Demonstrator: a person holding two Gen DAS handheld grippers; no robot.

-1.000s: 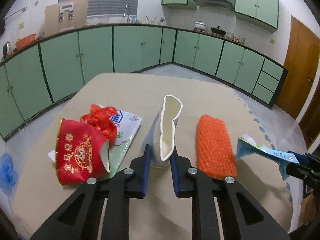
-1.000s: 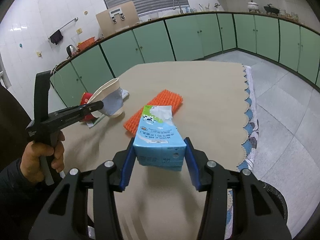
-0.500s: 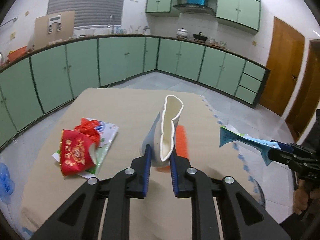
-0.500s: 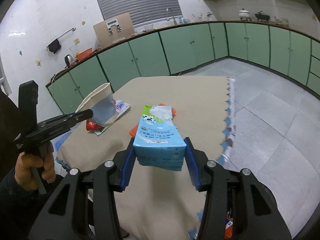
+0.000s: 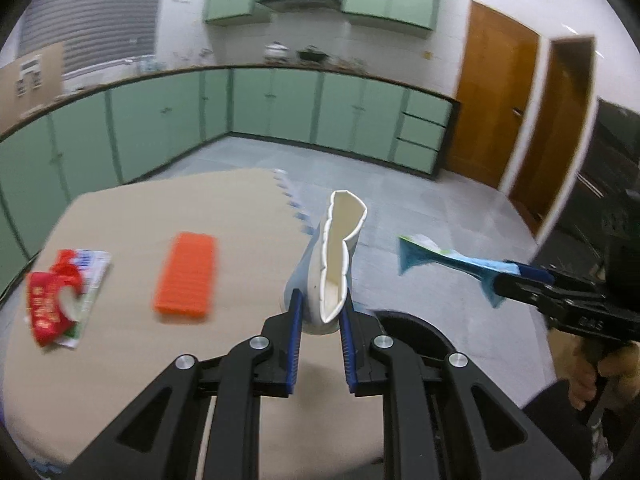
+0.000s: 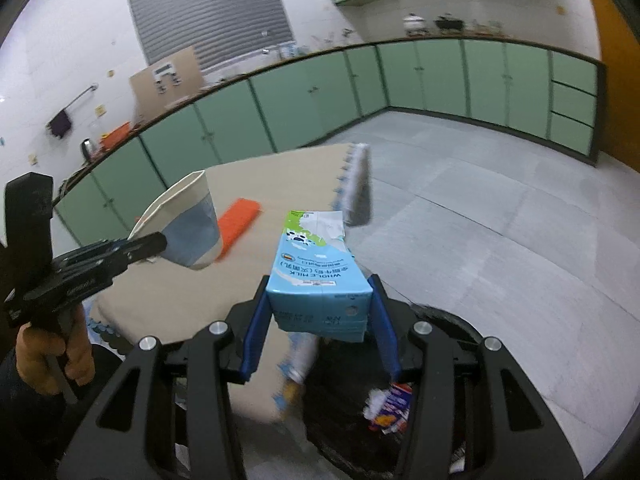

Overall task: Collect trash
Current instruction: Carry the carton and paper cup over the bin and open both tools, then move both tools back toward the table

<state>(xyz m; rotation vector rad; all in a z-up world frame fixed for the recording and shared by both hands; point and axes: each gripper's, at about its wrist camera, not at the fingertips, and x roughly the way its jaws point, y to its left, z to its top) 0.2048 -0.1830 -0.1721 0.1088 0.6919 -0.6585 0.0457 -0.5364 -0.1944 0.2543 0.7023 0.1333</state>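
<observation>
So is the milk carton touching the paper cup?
Apart. The right wrist view shows tablecloth plainly between the cup in the left gripper and the carton.

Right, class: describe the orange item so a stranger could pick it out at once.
Find the beige-covered table. Near its middle lies the orange mat, flat, rectangular and bumpy. The red wrapper at the table's left edge is crumpled with gold print; the mat is plain.

A: What does the trash look like?
B: A squashed white-and-grey paper cup (image 5: 338,256) stands upright off the counter (image 5: 132,216); a blue milk carton (image 6: 316,276) is above a black bin (image 6: 352,408).
A: And on the counter?
B: An orange pad (image 5: 186,276) lies flat, well apart from a crumpled red wrapper (image 5: 48,304).
</observation>
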